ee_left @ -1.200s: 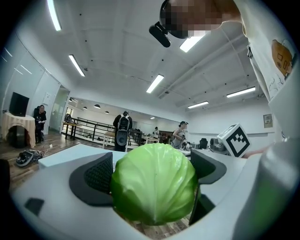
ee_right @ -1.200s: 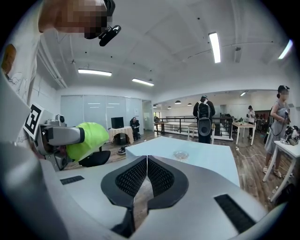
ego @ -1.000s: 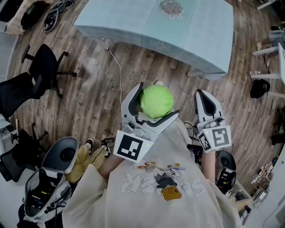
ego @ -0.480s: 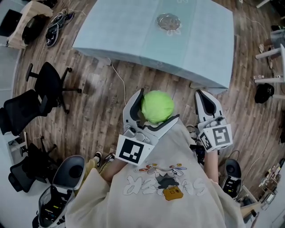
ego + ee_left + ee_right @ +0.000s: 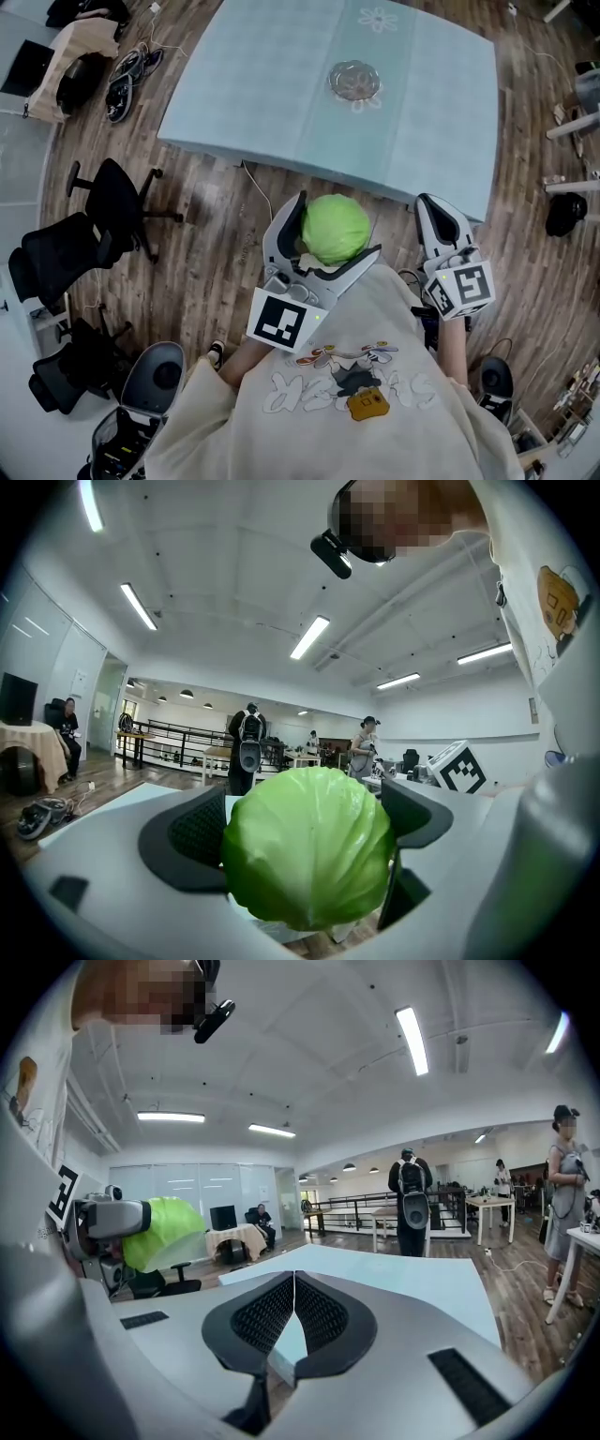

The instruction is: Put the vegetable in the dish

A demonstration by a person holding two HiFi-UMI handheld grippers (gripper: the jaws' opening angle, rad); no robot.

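Since the earlier frame the table (image 5: 262, 84) has drawn closer, and the glass dish (image 5: 353, 81) on it sits lower in the head view. Left gripper (image 5: 323, 234): jaws spread wide, clamped on a round, pale green cabbage (image 5: 336, 225) (leaves smooth, tightly wrapped) above the wooden floor (image 5: 206, 225), just short of the table edge, well apart from the dish. Right gripper (image 5: 294, 1297): jaws pressed together, empty.

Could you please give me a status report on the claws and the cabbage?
Left claw shut on cabbage, short of the table. Right claw shut, empty. Dish on table; nothing seen in the way.
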